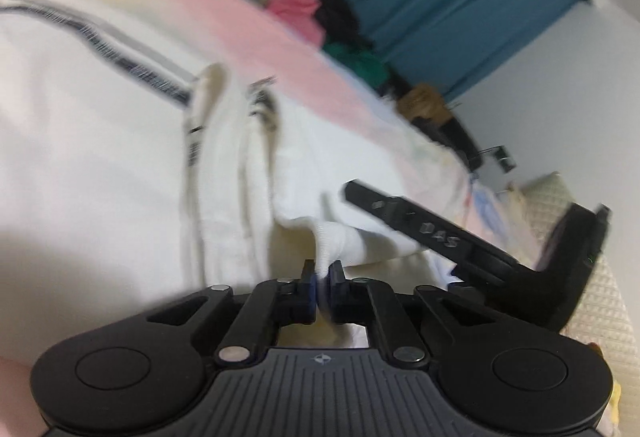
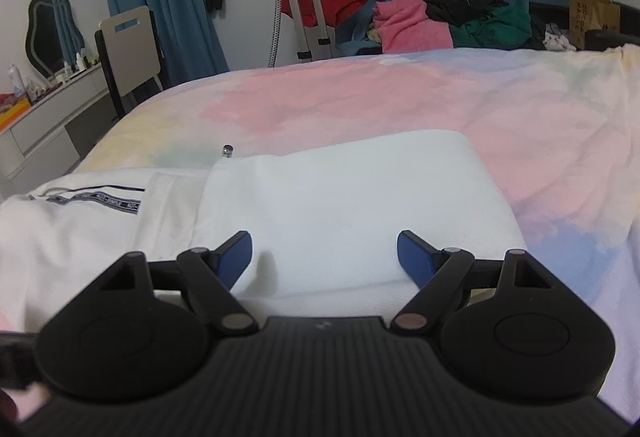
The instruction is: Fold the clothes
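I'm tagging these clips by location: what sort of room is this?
Most likely a bedroom. A bed with a pastel bedspread fills the view, a dresser with a mirror stands on one side, and a pile of clothes lies beyond the bed.

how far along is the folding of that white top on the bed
Partway. Done: one part of the white garment already lies doubled over as a flat panel on the pastel bedspread. In hand: the left gripper is shut on a bunched edge of it; the right gripper hangs open above the panel. Left: the striped section is still spread out unfolded.
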